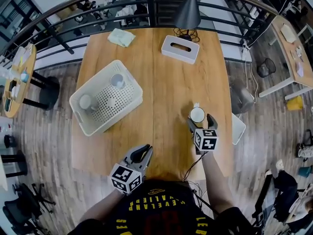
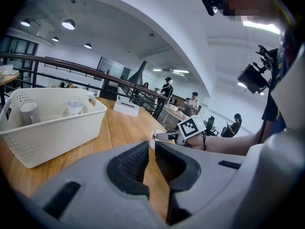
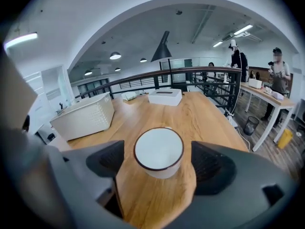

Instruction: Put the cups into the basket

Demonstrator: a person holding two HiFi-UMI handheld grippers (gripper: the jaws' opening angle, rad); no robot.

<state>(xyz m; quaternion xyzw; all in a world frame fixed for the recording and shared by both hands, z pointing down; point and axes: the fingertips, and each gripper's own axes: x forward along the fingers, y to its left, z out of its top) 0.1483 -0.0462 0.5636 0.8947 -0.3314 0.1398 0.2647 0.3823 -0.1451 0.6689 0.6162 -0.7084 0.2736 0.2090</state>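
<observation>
Right gripper view: right hand-held gripper (image 3: pixel 157 163) spread wide around a white cup (image 3: pixel 158 149), pads clear of its sides
Cup place: upright on the table (image 1: pixel 161 82), toward its right edge
Left gripper view: left hand-held gripper (image 2: pixel 151 149) nearly closed, nothing between its jaws
Head view: basket (image 2: pixel 52 130) on the table's left side, two cups (image 1: pixel 117 80) inside

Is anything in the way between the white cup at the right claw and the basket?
Nothing visible. The cup stands untouched between the jaws of the open right claw; only bare table lies between it and the basket.
</observation>
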